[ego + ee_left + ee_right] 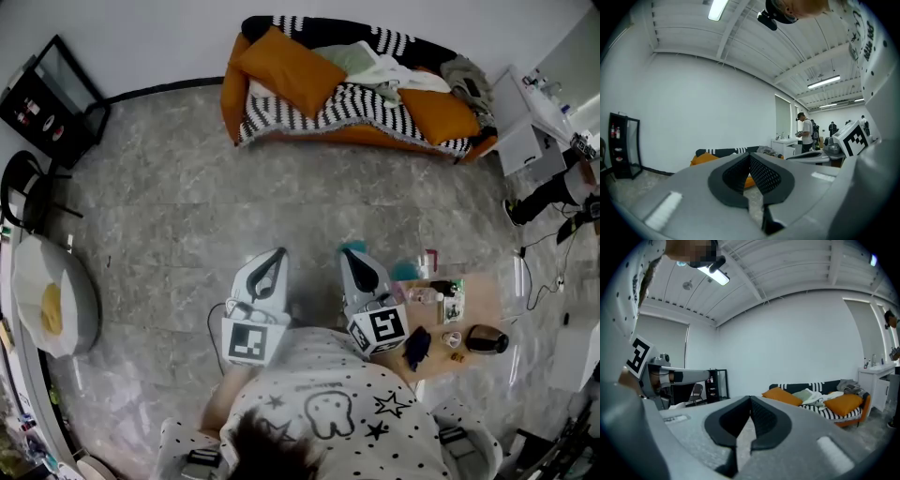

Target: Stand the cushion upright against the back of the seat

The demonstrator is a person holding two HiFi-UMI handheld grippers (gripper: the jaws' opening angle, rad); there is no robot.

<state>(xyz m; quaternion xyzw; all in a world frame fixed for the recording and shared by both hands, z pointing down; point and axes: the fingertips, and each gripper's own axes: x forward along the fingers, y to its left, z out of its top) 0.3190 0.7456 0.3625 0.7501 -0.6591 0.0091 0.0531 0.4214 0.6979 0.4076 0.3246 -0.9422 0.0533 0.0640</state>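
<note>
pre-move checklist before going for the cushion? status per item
1. Left gripper empty: ok, jaws together with nothing between them.
2. Right gripper empty: ok, same.
3. Jaws open for a grasp: not ok, both are shut.
4. Sofa within reach: not ok, it stands across the floor.
5. Cushion upright: not ok, the left cushion and right cushion both lie down.
6. Sofa back free: cannot tell, clothes are heaped mid-seat.
</note>
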